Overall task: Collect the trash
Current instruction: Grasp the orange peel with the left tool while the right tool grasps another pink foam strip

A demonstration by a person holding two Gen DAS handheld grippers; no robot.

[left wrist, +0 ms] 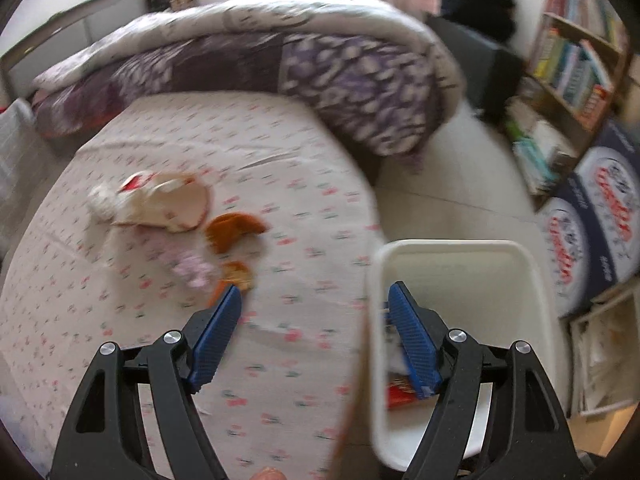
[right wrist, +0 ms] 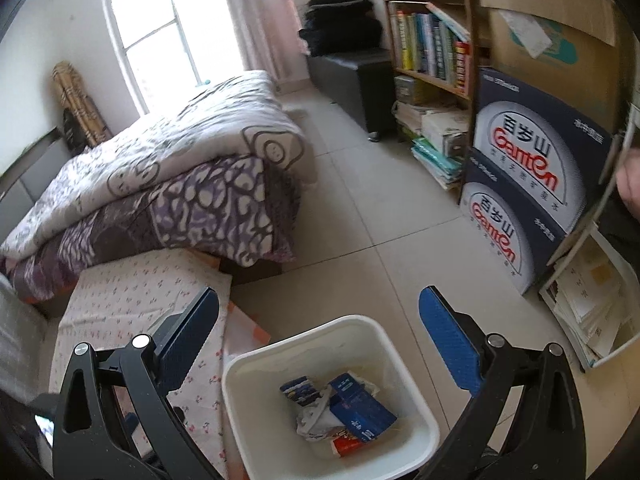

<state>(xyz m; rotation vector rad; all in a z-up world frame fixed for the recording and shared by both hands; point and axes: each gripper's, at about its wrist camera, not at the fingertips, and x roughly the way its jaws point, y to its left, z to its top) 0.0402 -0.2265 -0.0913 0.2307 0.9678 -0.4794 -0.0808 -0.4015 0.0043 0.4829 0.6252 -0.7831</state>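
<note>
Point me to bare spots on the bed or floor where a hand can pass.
Free: the bedsheet between the left gripper and the peel scraps; the floor tiles between folded quilt and water cartons. Crowded: the bin, part full, and the sheet around the crumpled wrapper.

We are seeing daylight pouring through the window (right wrist: 160, 32) onto a quilt-heaped bed (right wrist: 132, 292), pale tiled floor (right wrist: 360, 208) and crowded bookshelf (right wrist: 432, 48).
</note>
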